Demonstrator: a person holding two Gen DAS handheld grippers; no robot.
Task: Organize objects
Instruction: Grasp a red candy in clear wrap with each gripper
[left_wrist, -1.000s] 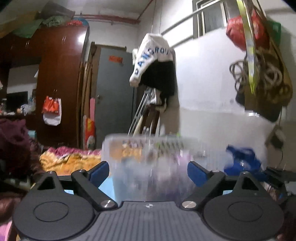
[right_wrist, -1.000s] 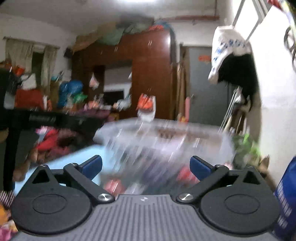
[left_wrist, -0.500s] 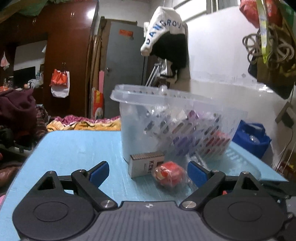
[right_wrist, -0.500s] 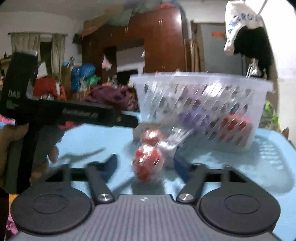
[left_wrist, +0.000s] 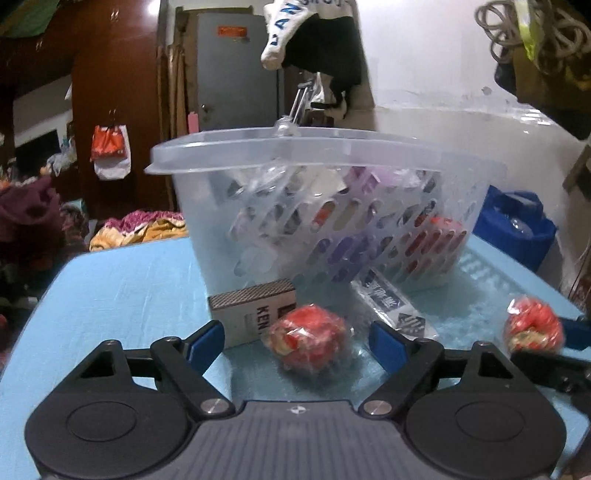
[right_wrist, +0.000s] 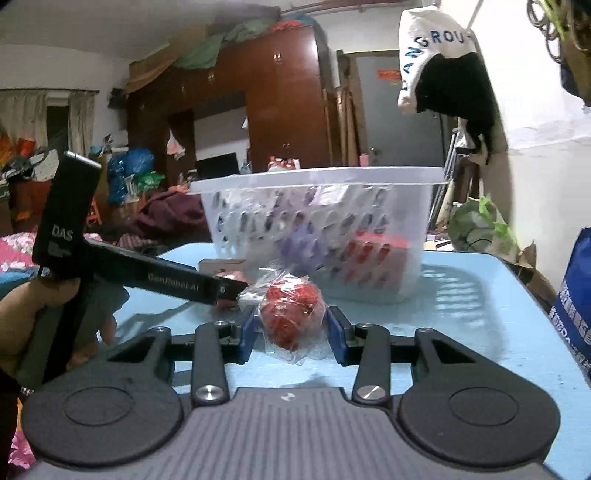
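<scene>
Right gripper (right_wrist: 291, 332) clenched on a red snack ball in clear crinkly wrap (right_wrist: 291, 310), held just above the light-blue tabletop (right_wrist: 461, 332), in front of the translucent slotted plastic basket (right_wrist: 317, 236). Left gripper (left_wrist: 297, 341) released, jaws wide — a second red wrapped ball (left_wrist: 308, 339) lies between them on the table, just beside a grey carton (left_wrist: 255, 312)

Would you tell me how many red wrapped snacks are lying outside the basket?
2: one red snack between the open left gripper fingers, another red snack in the right gripper. Others may be hidden.
</scene>
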